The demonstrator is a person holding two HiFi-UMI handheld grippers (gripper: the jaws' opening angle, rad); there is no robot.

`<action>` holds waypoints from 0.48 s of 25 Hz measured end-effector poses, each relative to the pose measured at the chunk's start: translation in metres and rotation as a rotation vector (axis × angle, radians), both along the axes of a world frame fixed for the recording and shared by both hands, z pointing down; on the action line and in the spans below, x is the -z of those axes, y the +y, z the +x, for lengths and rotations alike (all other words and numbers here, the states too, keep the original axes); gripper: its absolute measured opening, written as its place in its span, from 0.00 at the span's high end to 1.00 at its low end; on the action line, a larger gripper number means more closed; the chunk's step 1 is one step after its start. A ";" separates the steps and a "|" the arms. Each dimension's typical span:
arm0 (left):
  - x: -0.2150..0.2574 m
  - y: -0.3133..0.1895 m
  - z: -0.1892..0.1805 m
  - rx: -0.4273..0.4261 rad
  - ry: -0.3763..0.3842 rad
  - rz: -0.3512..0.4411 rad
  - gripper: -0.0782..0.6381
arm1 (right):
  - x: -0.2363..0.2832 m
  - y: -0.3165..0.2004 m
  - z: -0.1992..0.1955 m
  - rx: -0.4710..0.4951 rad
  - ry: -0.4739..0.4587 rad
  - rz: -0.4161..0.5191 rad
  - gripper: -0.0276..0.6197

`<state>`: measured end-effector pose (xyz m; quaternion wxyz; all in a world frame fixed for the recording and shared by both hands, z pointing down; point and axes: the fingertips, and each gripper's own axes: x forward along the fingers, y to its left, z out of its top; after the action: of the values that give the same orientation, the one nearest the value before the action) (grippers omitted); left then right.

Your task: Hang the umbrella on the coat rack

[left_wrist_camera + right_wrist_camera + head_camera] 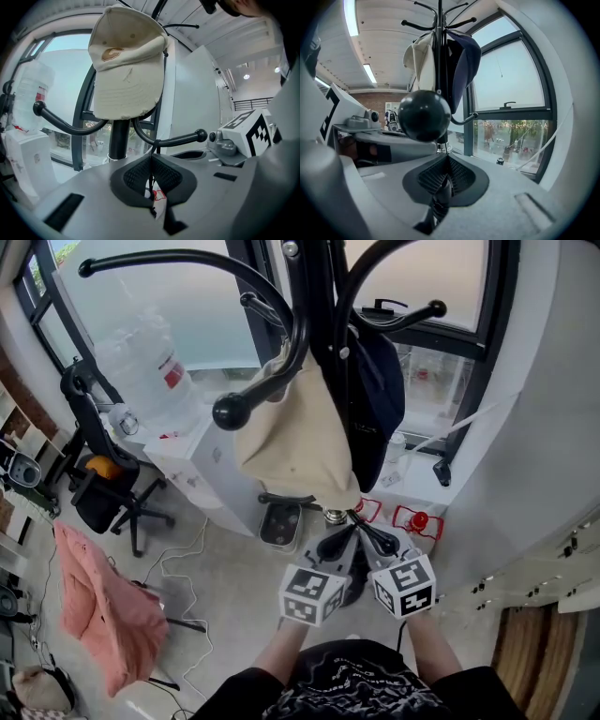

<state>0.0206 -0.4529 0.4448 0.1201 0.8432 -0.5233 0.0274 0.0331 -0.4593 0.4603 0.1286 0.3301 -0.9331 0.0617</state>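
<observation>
The black coat rack stands right before me, with a beige cap and a navy cap on its hooks. Both grippers sit side by side low at its pole. My left gripper is shut on a thin black cord with a white tag; the cord runs up to a ball-tipped hook. My right gripper is shut on a black strap just under another hook's ball end. A dark shape below the grippers may be the umbrella's body; the rest of it is hidden.
A black office chair and a pink cloth on a stand are at the left. A water bottle stands on a white cabinet. Red items lie by the window wall. The rack's hooks jut out above the grippers.
</observation>
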 end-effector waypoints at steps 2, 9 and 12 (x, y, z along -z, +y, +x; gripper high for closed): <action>0.000 0.001 0.001 -0.013 0.027 -0.002 0.88 | -0.001 0.001 0.001 0.002 -0.015 -0.013 0.95; 0.001 0.004 0.007 -0.043 0.080 0.003 0.87 | -0.002 0.004 0.006 0.008 -0.030 -0.039 0.95; 0.004 0.004 0.003 -0.034 0.108 0.014 0.87 | -0.002 0.005 0.002 0.022 -0.027 -0.039 0.95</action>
<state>0.0237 -0.4485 0.4408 0.1416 0.8531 -0.5017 -0.0196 0.0350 -0.4542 0.4624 0.1232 0.3165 -0.9369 0.0827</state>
